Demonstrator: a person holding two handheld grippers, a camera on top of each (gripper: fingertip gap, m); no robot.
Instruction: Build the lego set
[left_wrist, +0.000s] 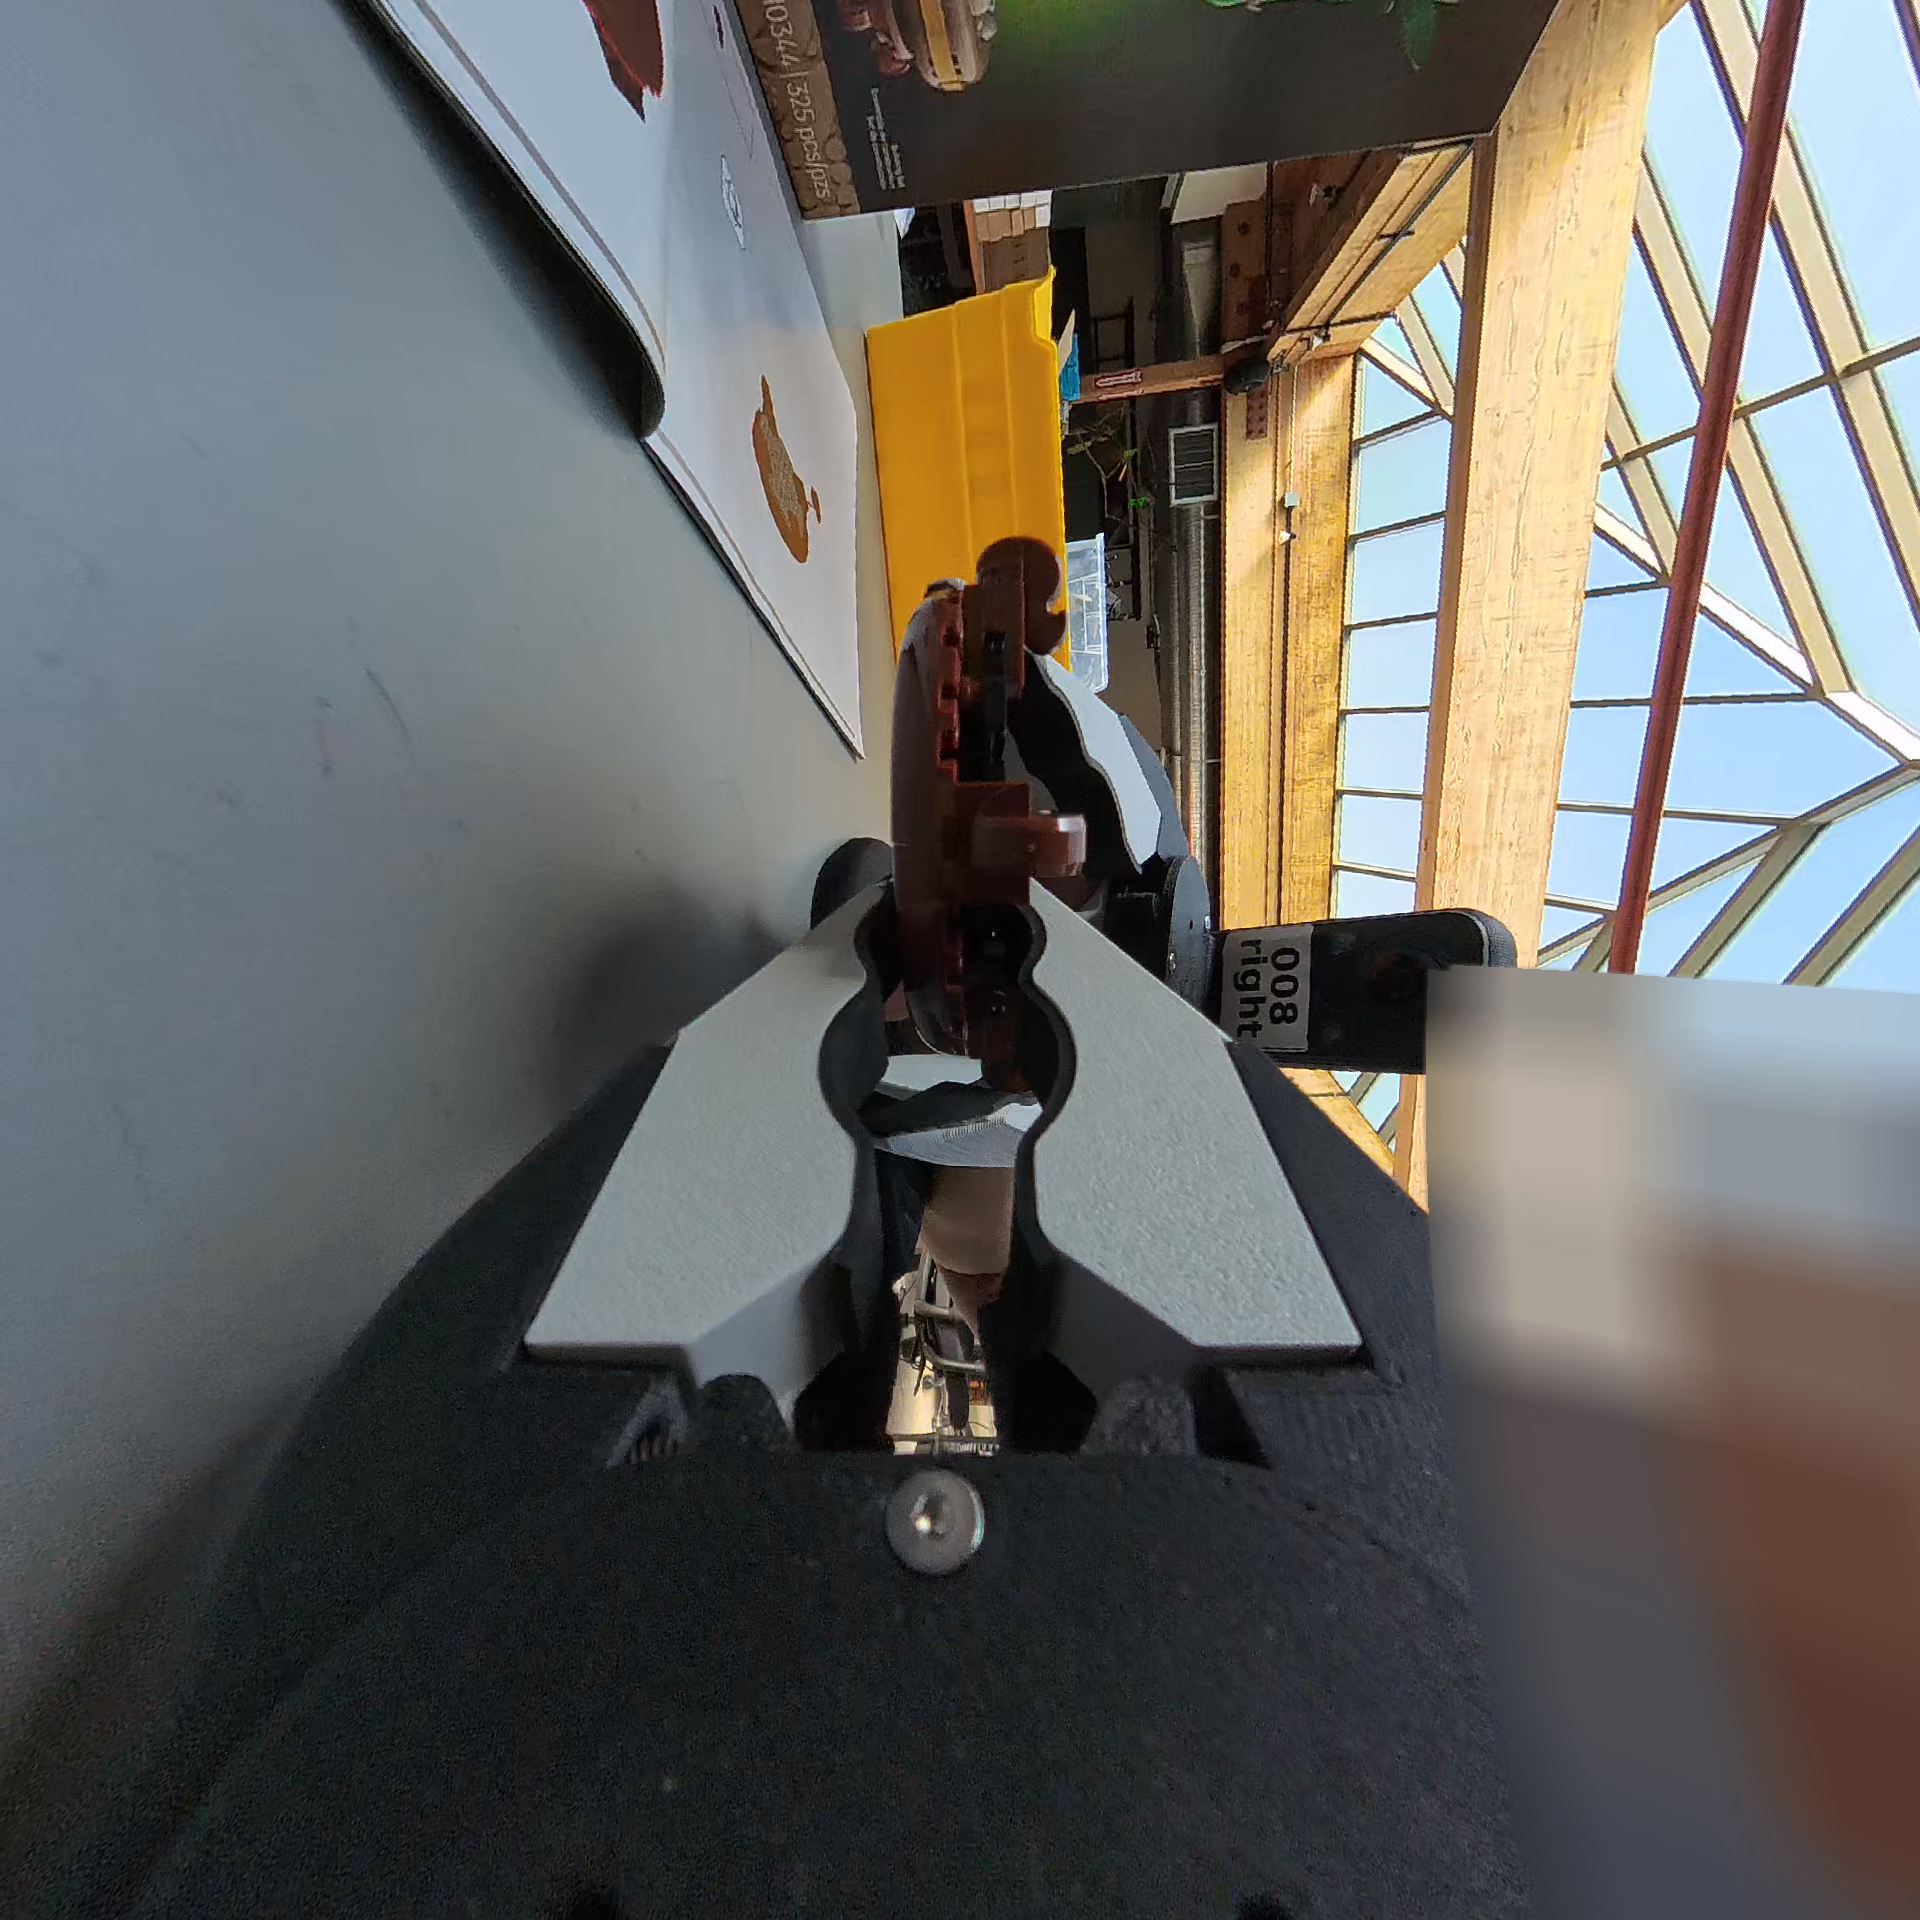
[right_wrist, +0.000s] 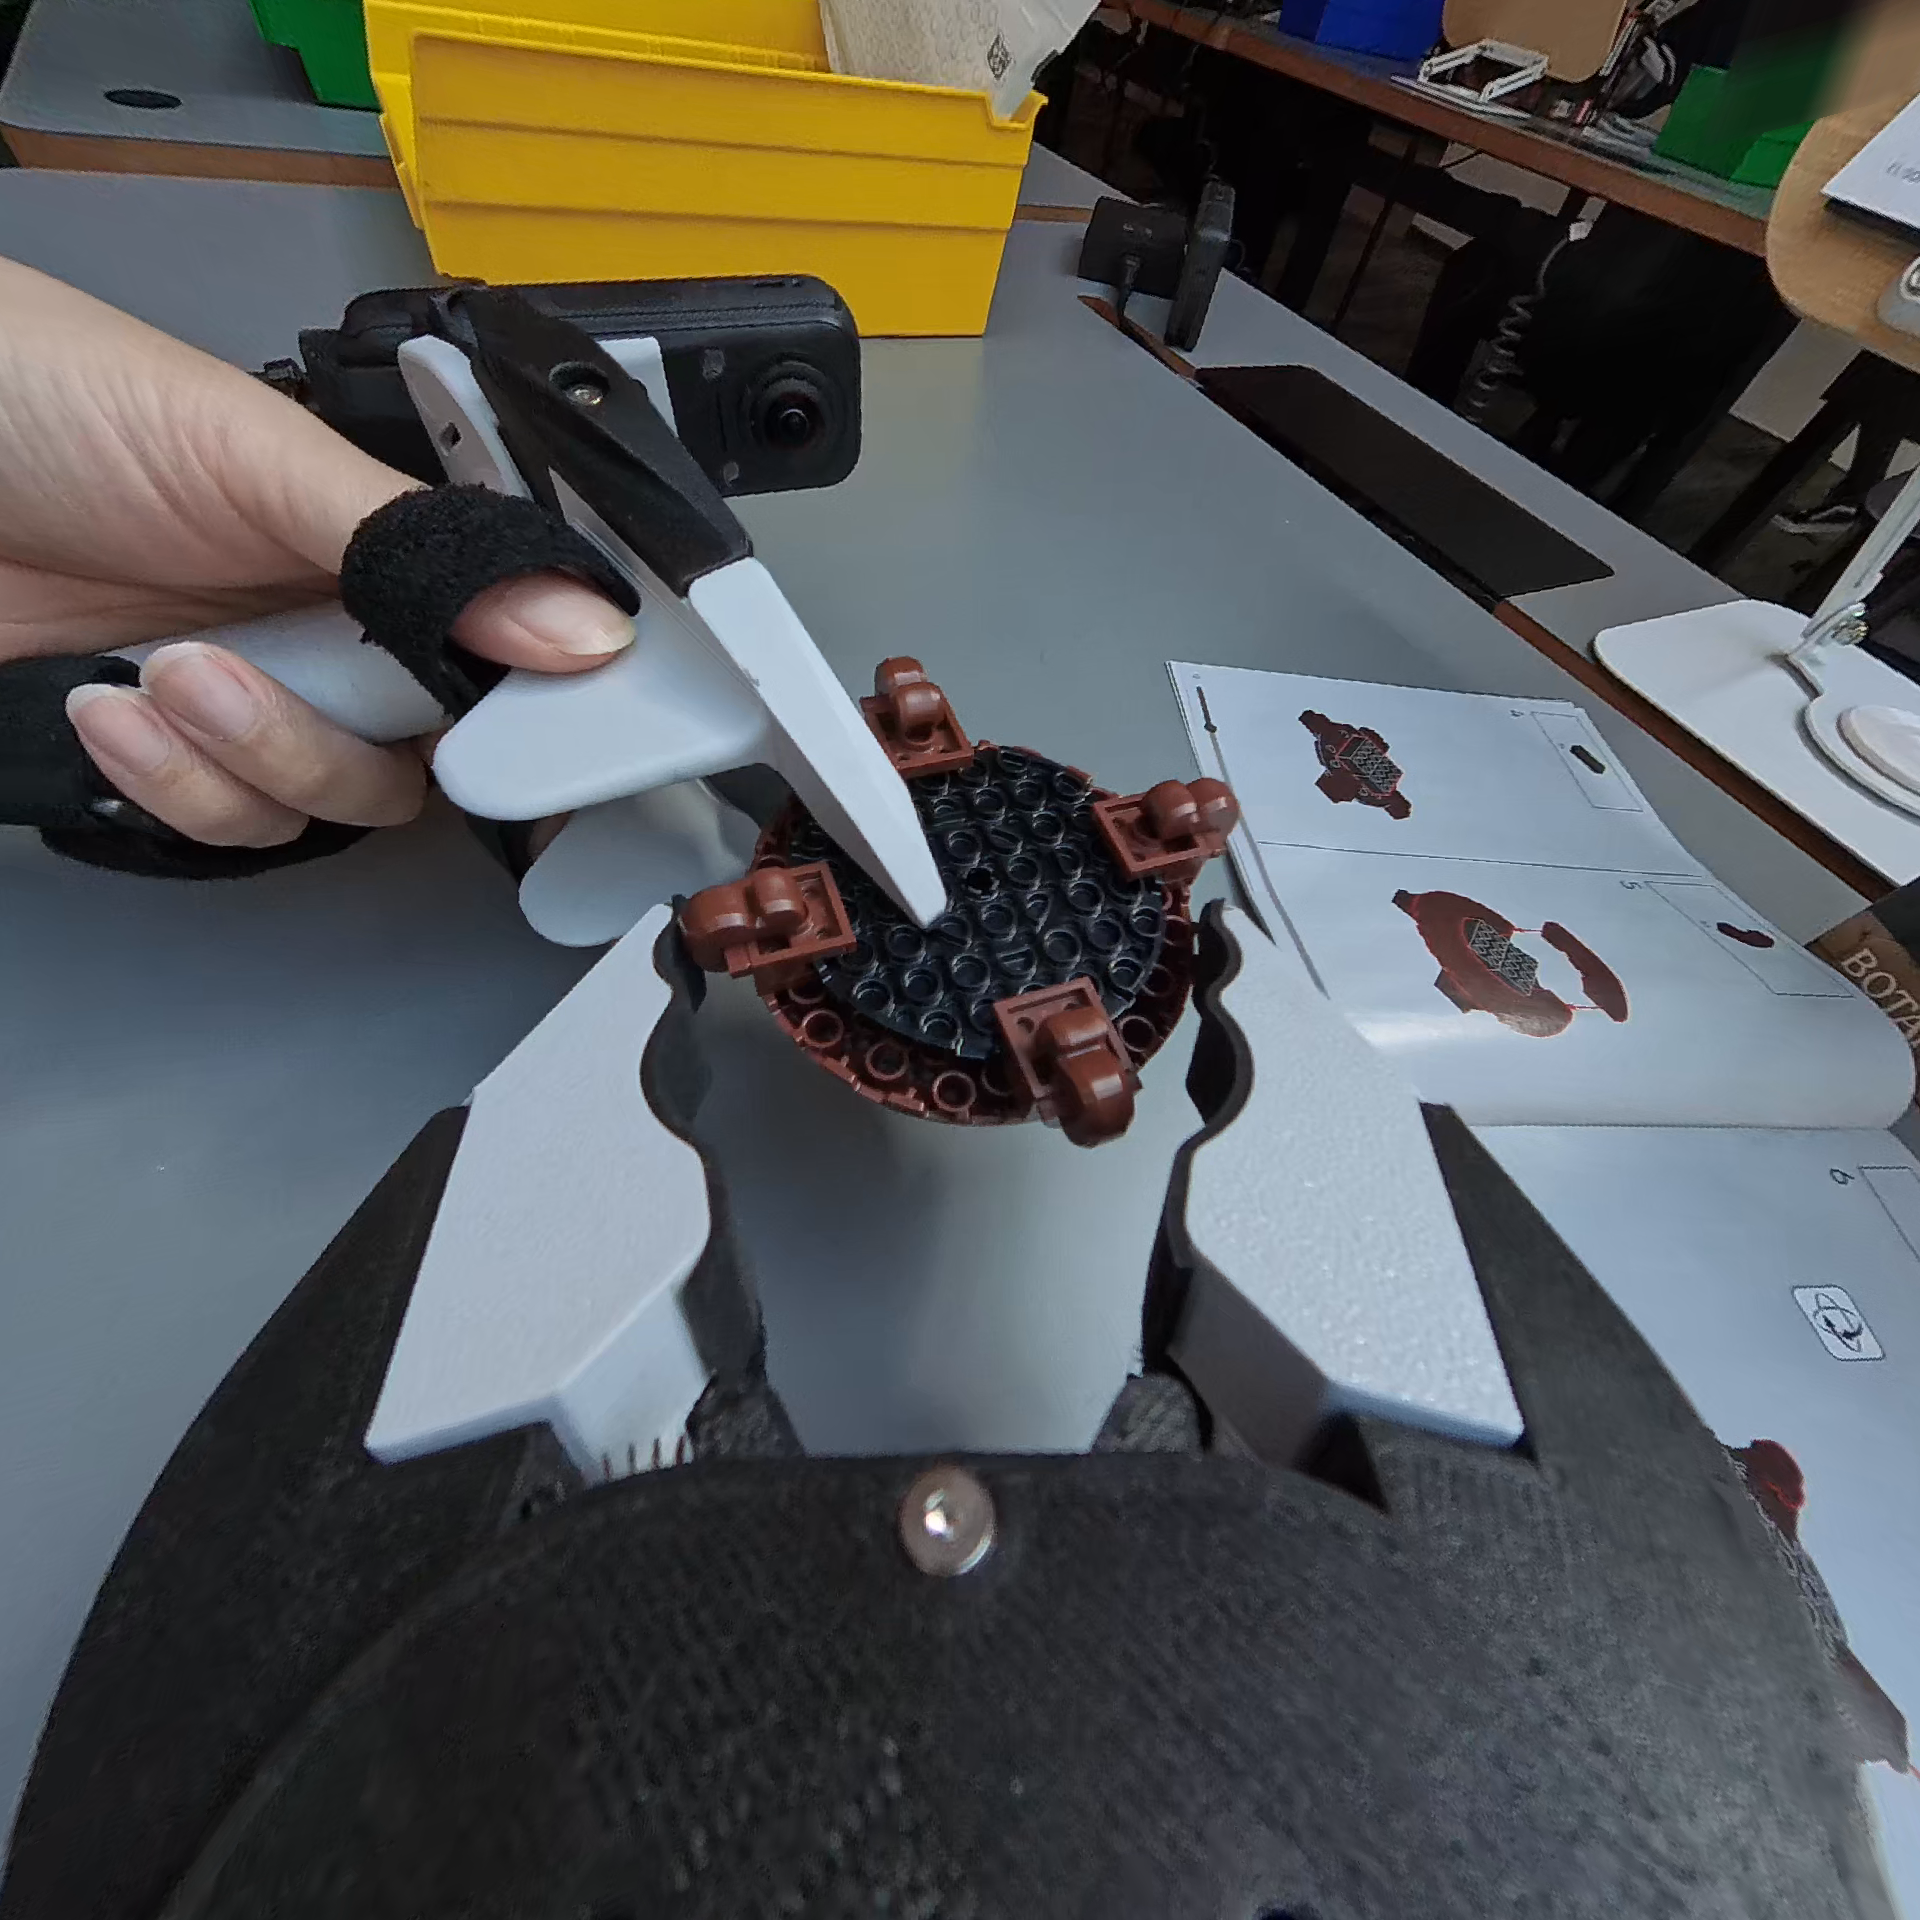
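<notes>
A round brown plate assembly (right_wrist: 1132, 1029) has a black round plate (right_wrist: 1029, 914) on its studded face and several brown clip pieces round the rim. My left gripper (left_wrist: 951, 935) is shut on the assembly (left_wrist: 951, 748), seen edge-on in the left wrist view and held above the grey table (right_wrist: 1039, 499). In the right wrist view the left gripper's upper finger (right_wrist: 821, 748) lies across the black plate; the lower finger is hidden under it. My right gripper (right_wrist: 940, 935) is open, with one finger on each side of the assembly near the rim. I cannot tell if it touches.
An open instruction booklet (right_wrist: 1507, 862) lies right of the assembly; it also shows in the left wrist view (left_wrist: 727, 468). A yellow bin (right_wrist: 707, 177) stands at the back of the table. The dark set box (left_wrist: 1143, 94) stands beyond the booklet. A hand (right_wrist: 156, 520) holds the left gripper. Only a small space, under 4 cm, lies between the two pairs of fingers.
</notes>
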